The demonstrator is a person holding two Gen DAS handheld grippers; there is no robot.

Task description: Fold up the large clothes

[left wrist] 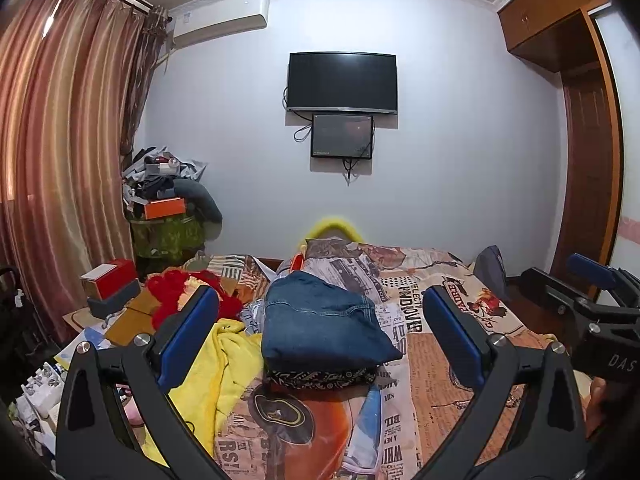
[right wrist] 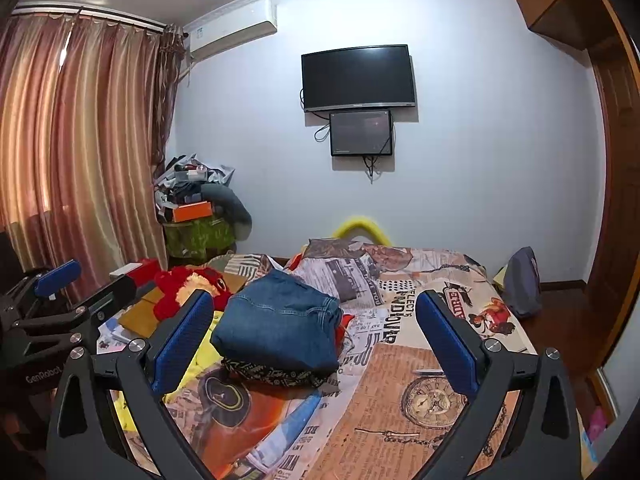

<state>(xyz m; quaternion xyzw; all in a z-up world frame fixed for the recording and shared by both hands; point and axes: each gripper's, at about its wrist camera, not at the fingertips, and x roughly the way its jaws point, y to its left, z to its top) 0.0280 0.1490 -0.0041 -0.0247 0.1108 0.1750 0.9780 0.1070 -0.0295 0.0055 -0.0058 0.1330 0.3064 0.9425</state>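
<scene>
Neatly folded blue jeans [left wrist: 324, 320] atop patterned garment [left wrist: 320, 377], bed [left wrist: 440, 360], both grippers' jaws spread wide, empty

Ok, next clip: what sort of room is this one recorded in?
Most likely a home bedroom. A bed with a printed cover fills the foreground and holds folded jeans, a television hangs on the far wall, and long curtains cover a window. Both grippers, left and right, are open.

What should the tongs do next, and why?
Probably reach the left tongs toward the yellow cloth. Both tongs are open and hold nothing, the jeans already sit folded on a patterned cloth, and the yellow one lies crumpled beside them on the bed.
</scene>
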